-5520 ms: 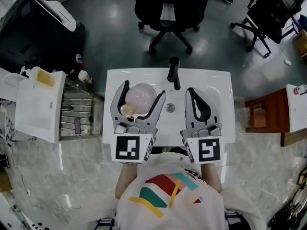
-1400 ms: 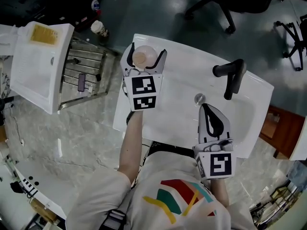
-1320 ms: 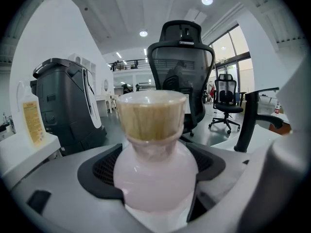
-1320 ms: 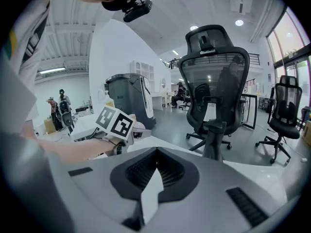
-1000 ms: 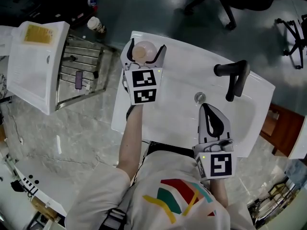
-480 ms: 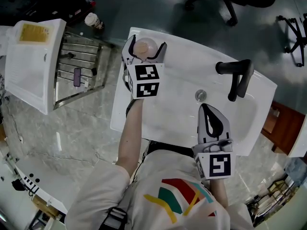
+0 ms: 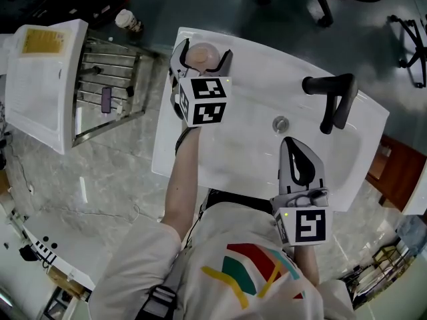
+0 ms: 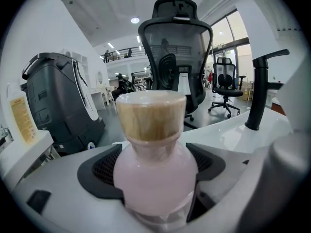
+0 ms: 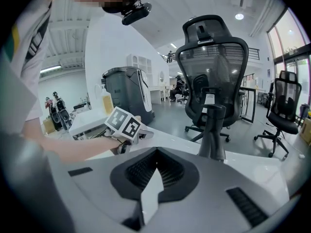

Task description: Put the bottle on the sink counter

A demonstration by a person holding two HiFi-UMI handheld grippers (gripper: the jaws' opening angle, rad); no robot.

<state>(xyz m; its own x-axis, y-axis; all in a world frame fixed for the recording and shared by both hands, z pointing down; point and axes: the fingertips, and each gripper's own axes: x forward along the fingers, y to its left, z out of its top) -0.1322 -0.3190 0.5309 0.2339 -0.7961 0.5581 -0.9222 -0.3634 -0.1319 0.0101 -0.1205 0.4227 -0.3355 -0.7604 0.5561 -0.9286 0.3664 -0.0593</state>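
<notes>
A pink bottle with a wooden cap stands upright between the jaws of my left gripper, which is shut on it. It is over the far left corner of the white sink counter; whether its base touches the counter is hidden. In the left gripper view the bottle fills the middle, pressed by both dark pads. My right gripper is shut with nothing in it, over the near side of the basin, just short of the drain. Its closed tips point toward the black faucet.
The black faucet rises at the far right of the sink. Left of the sink stand a wire rack and a white box. A paper cup sits on the floor. A wooden stand is at the right.
Since 5.5 s ago my left gripper has carried the bottle from over the basin to the counter's far left corner, and in the last second it crept a little farther. The right gripper stays shut.
</notes>
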